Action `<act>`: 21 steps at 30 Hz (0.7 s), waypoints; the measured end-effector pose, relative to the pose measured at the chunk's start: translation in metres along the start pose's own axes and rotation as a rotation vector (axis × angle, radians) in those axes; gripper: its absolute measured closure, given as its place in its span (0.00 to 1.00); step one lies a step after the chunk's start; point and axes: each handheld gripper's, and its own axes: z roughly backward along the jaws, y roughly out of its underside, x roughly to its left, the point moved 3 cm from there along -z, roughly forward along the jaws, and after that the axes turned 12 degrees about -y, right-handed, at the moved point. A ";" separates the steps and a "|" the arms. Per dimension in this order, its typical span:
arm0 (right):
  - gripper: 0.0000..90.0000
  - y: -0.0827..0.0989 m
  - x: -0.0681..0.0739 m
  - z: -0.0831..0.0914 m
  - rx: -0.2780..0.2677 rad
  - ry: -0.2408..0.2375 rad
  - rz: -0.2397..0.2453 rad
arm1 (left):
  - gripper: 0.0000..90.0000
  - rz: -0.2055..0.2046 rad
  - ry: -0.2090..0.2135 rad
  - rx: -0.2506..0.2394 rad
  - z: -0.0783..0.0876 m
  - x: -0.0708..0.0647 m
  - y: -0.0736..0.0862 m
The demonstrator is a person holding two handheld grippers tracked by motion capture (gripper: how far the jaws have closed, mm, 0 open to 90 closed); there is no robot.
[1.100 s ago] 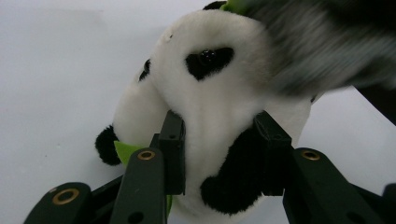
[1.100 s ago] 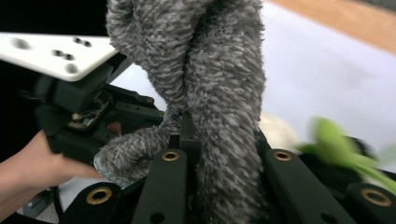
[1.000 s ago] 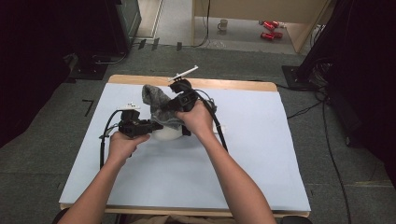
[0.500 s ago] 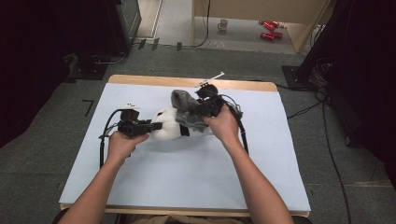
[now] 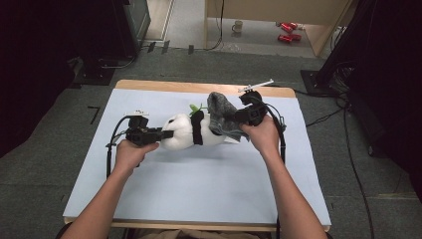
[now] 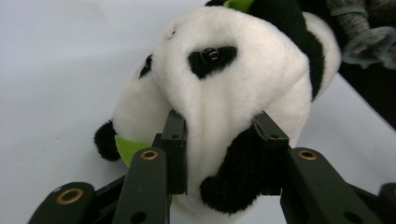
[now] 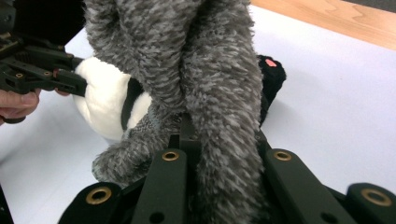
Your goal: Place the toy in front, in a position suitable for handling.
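Bench (image 5: 149,199), pale blue top, wood edge, grey floor around.

High view: plush panda (image 5: 186,133) lying on its side mid-bench, long axis across the bench. Left gripper (image 5: 166,134) at the panda's head end; right gripper (image 5: 238,118) at its foot end, holding the grey knit garment (image 5: 221,117) that drapes the panda's far half.

Left gripper view: jaws pinching the panda's (image 6: 224,93) snout, having just closed further.

Right gripper view: jaws pressed together on the garment (image 7: 210,93); the panda (image 7: 105,100) lies beyond.
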 end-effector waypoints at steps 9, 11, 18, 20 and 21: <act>0.86 -0.003 0.014 0.001 0.006 -0.014 0.026 | 0.76 0.043 0.109 0.026 0.006 -0.004 0.001; 0.86 -0.003 0.014 0.001 0.008 -0.022 0.026 | 0.77 0.070 0.128 0.031 0.007 -0.001 0.002; 0.86 -0.004 0.015 0.002 -0.004 -0.030 0.014 | 0.76 0.090 0.156 0.028 0.009 -0.001 -0.002; 0.86 -0.004 0.015 0.003 -0.003 -0.029 0.015 | 0.76 0.093 0.169 0.033 0.009 -0.003 -0.002; 0.86 -0.004 0.016 0.004 -0.003 -0.028 0.016 | 0.76 0.108 0.184 0.035 0.011 -0.005 -0.002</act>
